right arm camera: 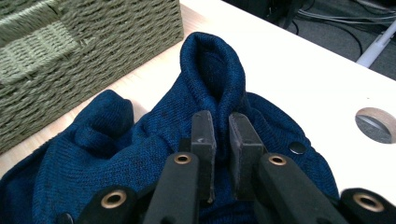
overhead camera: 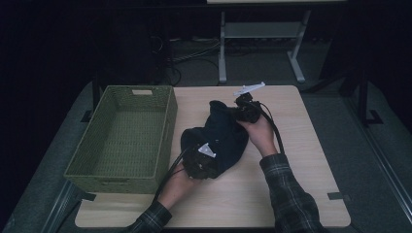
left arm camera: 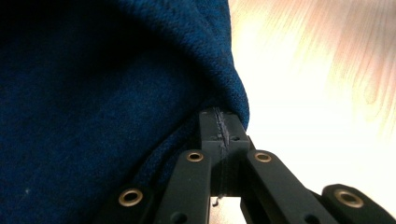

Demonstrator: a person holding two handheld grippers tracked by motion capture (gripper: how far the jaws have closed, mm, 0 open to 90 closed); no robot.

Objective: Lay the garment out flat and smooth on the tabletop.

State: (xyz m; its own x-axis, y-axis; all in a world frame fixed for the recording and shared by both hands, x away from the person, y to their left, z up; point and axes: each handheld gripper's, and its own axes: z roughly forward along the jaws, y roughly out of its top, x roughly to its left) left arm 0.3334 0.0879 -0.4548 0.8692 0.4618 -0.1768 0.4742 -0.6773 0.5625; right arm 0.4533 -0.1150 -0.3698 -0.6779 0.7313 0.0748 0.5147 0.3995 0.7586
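Pale wood tabletop (overhead camera: 301, 160) in a dark room carries a dark blue garment (overhead camera: 221, 141) between both tools. Left tool (left arm camera: 223, 135) and right tool (right arm camera: 221, 140) each pinch its fabric, jaws nearly closed. Woven green basket (overhead camera: 121, 141) stands just beyond the left tool.

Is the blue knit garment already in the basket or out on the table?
Out: the blue knit garment lies bunched on the table beside the basket.

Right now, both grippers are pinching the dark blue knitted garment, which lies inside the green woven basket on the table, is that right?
Not quite. The dark blue knitted garment lies on the table beside the green woven basket, not inside it, as the high view shows. The rest holds: the left gripper and the right gripper are each closed on a fold of it.
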